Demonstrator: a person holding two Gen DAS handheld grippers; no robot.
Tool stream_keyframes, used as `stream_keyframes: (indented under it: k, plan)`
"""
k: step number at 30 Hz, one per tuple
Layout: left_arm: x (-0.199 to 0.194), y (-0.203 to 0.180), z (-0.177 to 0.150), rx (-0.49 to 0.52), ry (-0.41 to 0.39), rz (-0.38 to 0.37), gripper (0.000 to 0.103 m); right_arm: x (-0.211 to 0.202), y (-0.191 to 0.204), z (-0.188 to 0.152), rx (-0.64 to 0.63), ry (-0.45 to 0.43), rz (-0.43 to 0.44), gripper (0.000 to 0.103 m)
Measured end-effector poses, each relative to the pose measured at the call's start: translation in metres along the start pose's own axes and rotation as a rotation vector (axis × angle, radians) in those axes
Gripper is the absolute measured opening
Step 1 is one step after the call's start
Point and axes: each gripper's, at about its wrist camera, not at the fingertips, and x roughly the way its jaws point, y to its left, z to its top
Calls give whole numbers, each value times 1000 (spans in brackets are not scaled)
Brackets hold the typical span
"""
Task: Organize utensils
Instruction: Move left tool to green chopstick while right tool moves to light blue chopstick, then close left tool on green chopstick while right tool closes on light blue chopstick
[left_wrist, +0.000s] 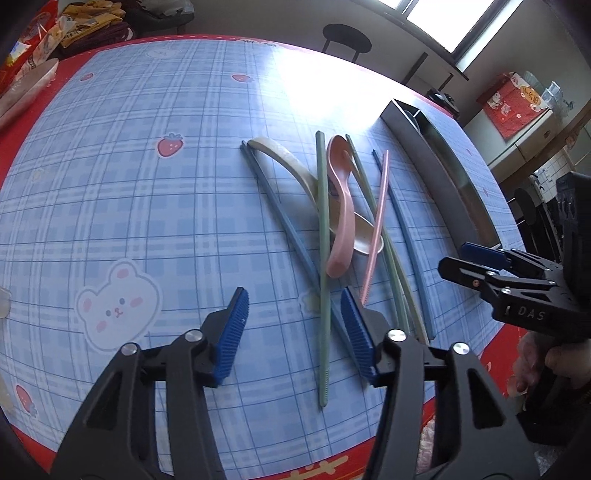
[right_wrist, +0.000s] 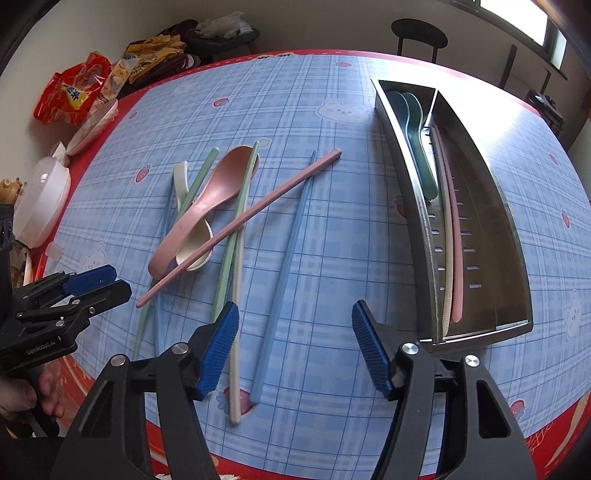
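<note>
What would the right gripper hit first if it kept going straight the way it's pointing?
Probably the blue chopstick, which lies between the open fingers of the right gripper. The cream chopstick runs just inside the left pad and could be touched too. Depth is hard to judge; nothing is gripped now.

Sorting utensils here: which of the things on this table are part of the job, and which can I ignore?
Part of the job:
- pink spoon
- cream spoon
- loose pink chopstick
- green chopsticks
- blue chopsticks
- cream chopstick
- steel holder, already holding spoons and chopsticks

Just lying about:
- snack bags
- white lidded bowl
- shallow dish
</note>
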Motion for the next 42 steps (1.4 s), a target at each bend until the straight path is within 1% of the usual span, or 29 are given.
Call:
stream_keyframes:
  k: [1,2,3,5,6,8,13,17,21,27,31,37,39,42]
  plan:
    - [1,0,0,-1,1,-14,42,2,1,1,-7,5,5,54]
    - [1,0,0,-2,0,-28,36,4,3,2,-13,8,10,50]
    - [2,0,0,-2,1,-43,32,6,3,3,-18,11,15,49]
    - [4,-1,0,3,7,-68,25,9,5,6,-31,12,23,42]
    - [5,-3,0,8,10,-75,23,10,6,7,-38,13,27,41]
    - [8,-6,0,19,14,-89,23,12,8,9,-45,17,37,35]
    - [22,-15,1,37,45,-67,23,16,10,11,-60,25,52,29]
    - [32,-23,2,61,56,-53,23,19,9,12,-62,31,61,24]
    - [42,-29,4,70,76,-26,20,23,8,11,-57,41,60,23]
    - [46,-26,10,51,66,-5,17,30,5,15,-42,51,51,22]
    - [48,-24,12,51,66,-2,16,37,9,20,-59,48,32,22]
    - [52,-28,18,86,62,17,16,42,21,26,-111,32,1,22]
    - [54,-29,21,95,58,22,15,42,22,26,-118,31,-6,21]
    - [57,-30,25,104,50,22,15,42,19,26,-121,26,-7,16]
